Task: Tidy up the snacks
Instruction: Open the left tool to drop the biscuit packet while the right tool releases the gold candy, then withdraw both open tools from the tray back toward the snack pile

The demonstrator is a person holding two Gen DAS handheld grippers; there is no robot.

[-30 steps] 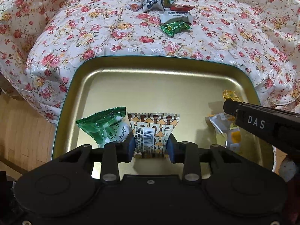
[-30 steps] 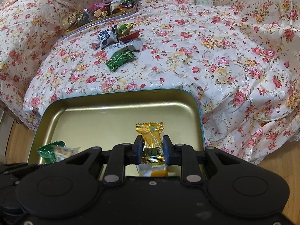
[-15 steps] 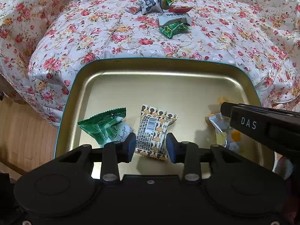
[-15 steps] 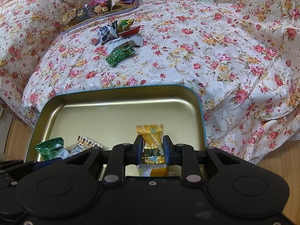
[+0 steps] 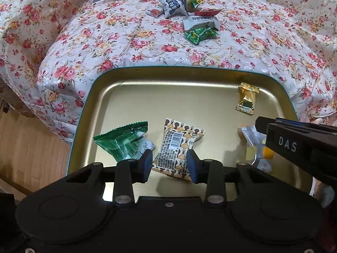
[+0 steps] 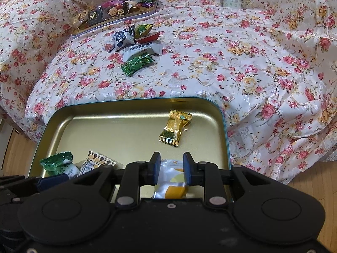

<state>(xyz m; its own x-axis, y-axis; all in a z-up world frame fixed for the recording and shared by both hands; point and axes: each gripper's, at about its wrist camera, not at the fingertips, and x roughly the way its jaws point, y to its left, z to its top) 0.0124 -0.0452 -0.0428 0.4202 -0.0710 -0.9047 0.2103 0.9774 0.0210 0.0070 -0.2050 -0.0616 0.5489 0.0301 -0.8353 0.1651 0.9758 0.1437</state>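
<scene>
left gripper point(image 5: 169, 164): your jaws are apart, nothing clamped; the brown-patterned barcode packet point(image 5: 178, 147) lies flat between and just past the fingertips, with the green packet point(image 5: 124, 142) off to their left.
right gripper point(image 6: 171, 167): jaws apart too, empty; a silver-and-orange packet point(image 6: 170, 181) lies right under them.
gold candy point(image 6: 174, 129): loose on the gold tin tray point(image 6: 126, 105), just ahead of your right fingertips.
rest of the snacks point(image 6: 137, 46): a little pile well ahead on the floral cloth point(image 6: 252, 63).

Glossy gold metal tray point(image 5: 189, 97); shiny floral cloth point(image 5: 126, 42); wood floor point(image 5: 27, 147).
</scene>
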